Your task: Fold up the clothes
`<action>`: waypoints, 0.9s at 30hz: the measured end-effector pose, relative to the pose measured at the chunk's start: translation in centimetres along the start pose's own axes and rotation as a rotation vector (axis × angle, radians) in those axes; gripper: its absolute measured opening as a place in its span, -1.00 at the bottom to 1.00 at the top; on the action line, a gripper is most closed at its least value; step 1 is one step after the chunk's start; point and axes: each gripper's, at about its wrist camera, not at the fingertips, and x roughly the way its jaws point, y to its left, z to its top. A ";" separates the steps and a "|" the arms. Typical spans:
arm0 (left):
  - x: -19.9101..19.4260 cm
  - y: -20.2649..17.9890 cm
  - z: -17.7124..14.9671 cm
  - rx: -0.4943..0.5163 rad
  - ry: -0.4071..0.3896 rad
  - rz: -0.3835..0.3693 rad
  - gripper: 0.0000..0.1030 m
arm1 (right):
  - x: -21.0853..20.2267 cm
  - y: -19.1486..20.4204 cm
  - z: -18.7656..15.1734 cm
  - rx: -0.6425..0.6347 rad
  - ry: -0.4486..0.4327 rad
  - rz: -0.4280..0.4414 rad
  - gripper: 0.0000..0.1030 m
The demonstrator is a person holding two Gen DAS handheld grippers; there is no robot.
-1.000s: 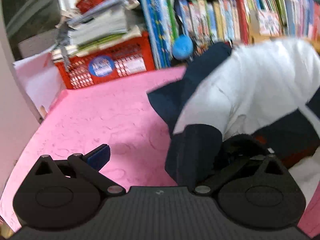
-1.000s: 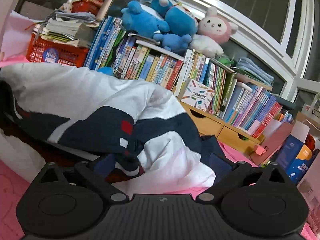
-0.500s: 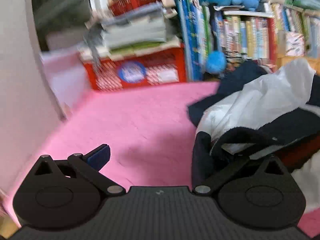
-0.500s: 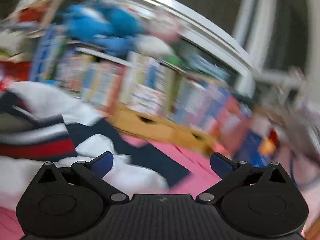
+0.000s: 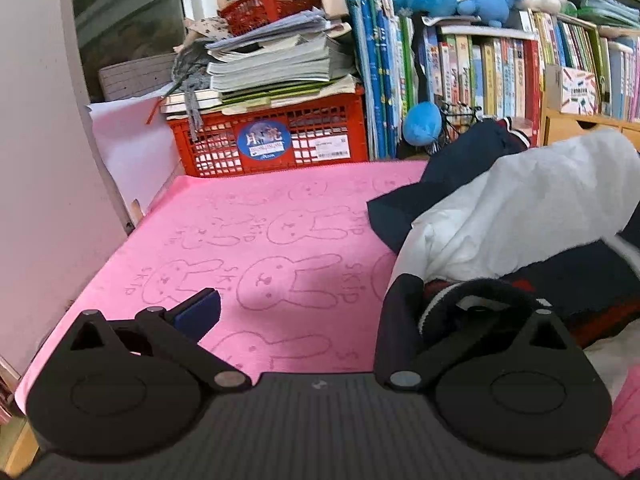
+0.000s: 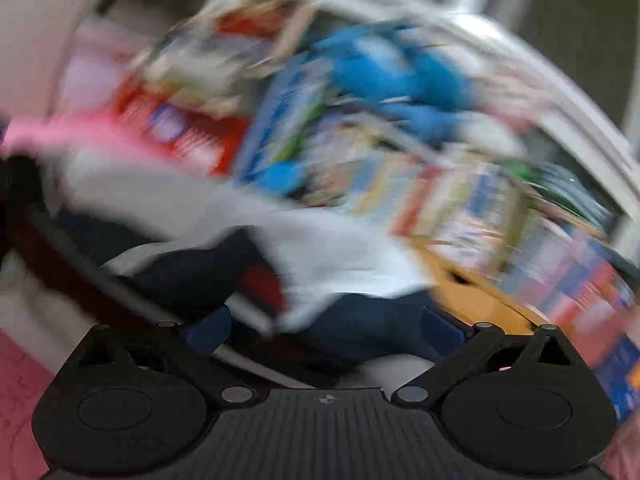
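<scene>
since half a second ago the right tool [image 6: 324,328] has swung back over the crumpled white, navy and red garment [image 5: 532,216] heaped on the pink rabbit-print surface [image 5: 256,240], so folding looks barely begun. both tools are wide open; the left tool [image 5: 340,312] has one finger snagged under a navy cuff, gripping nothing.

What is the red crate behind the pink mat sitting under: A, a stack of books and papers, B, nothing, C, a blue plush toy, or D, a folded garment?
A: the red crate bears a stack of books and papers on top.
</scene>
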 end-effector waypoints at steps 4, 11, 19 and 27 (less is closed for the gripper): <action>0.0 0.3 -0.4 0.002 0.009 -0.009 1.00 | 2.4 0.4 0.9 0.026 0.013 -0.220 0.99; -0.4 0.3 -0.7 -0.043 0.021 -0.244 1.00 | -0.5 -10.1 -1.6 0.297 0.024 -0.472 0.99; -5.9 -0.8 -0.4 0.094 -0.080 -0.401 1.00 | -15.0 -14.8 -7.2 0.249 -0.002 -0.567 1.00; -10.5 -0.8 -4.8 0.277 0.032 -0.470 1.00 | -21.8 -12.9 -14.2 0.272 0.185 -0.301 1.00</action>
